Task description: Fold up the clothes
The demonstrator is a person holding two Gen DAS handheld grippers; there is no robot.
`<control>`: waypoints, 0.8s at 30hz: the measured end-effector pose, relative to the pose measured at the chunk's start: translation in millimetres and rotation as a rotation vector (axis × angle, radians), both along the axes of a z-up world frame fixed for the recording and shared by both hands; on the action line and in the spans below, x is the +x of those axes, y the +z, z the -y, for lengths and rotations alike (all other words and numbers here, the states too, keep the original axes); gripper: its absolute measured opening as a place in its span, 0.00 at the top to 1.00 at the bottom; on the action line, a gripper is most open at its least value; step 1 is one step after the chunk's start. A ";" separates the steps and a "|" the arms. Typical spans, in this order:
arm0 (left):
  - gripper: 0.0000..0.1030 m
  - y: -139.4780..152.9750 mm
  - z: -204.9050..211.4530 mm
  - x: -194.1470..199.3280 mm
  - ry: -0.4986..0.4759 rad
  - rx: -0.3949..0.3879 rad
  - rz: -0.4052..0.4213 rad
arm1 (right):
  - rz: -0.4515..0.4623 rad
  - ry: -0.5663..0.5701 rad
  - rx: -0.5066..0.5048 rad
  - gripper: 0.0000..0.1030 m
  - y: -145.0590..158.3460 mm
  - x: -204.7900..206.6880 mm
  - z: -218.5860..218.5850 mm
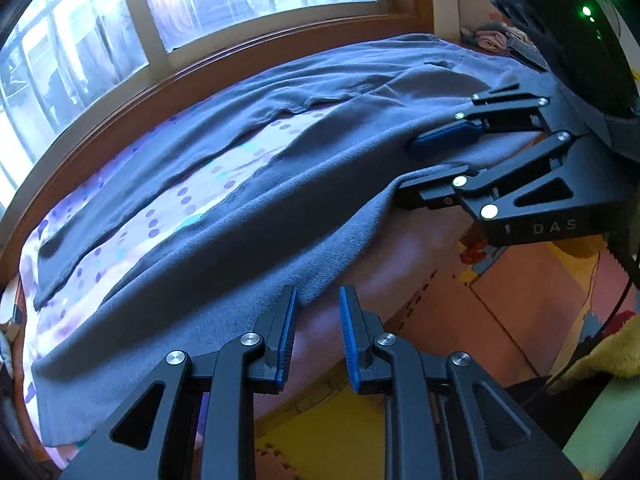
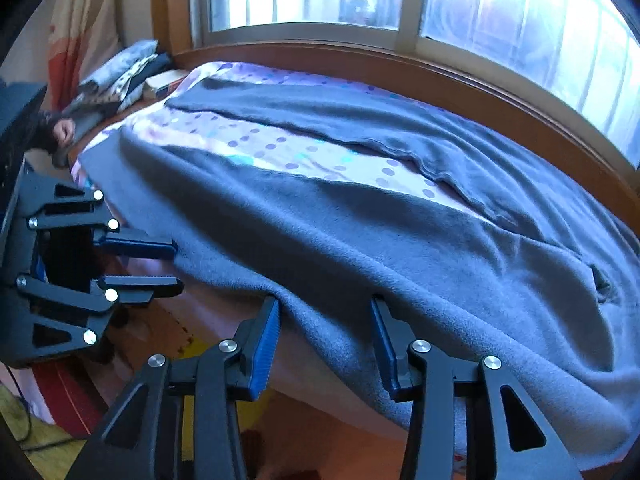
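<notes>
A grey fleece garment (image 1: 248, 200) lies spread on a bed, its two long parts running side by side with the dotted sheet (image 1: 216, 184) showing between them. Its near edge hangs over the bed's side. My left gripper (image 1: 320, 293) stands at that edge with its jaws a little apart; the hem reaches its left fingertip, and pink mattress shows through the gap. My right gripper (image 2: 325, 306) is open wider, and the draped hem of the garment (image 2: 360, 240) lies between its fingers without being pinched. The left wrist view shows the right gripper (image 1: 404, 168) with cloth over its lower finger.
A wooden sill (image 1: 132, 96) and a large window run along the bed's far side. A pile of clothes (image 2: 120, 72) sits at one end of the bed. Coloured foam floor mats (image 1: 460, 308) lie below the near edge, with a yellow cloth (image 1: 608, 348) at the right.
</notes>
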State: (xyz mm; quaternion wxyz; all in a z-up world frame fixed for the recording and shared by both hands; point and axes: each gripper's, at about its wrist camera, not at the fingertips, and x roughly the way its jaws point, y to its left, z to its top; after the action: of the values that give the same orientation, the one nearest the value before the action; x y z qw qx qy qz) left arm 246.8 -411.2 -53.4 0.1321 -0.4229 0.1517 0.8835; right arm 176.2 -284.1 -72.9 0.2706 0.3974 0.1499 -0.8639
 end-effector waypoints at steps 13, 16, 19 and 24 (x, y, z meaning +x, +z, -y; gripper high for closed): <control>0.80 -6.8 -12.2 -15.6 -0.011 -0.049 -0.056 | -0.074 0.072 0.093 0.58 -4.1 23.0 20.9; 0.92 -3.1 -0.9 -20.2 0.003 0.039 -0.029 | -0.113 0.096 0.130 0.58 -8.1 31.2 28.2; 0.95 0.6 7.9 -18.0 0.009 0.107 -0.015 | -0.175 0.143 0.184 0.58 -13.3 42.6 38.1; 0.95 5.7 8.4 -8.4 0.010 0.128 -0.029 | -0.199 0.155 0.195 0.58 -17.3 40.5 45.6</control>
State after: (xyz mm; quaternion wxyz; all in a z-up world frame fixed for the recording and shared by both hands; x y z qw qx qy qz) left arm 238.4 -419.6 -47.7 0.1522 -0.4013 0.0946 0.8982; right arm 216.7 -329.8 -90.1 0.2803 0.3213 0.2892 -0.8571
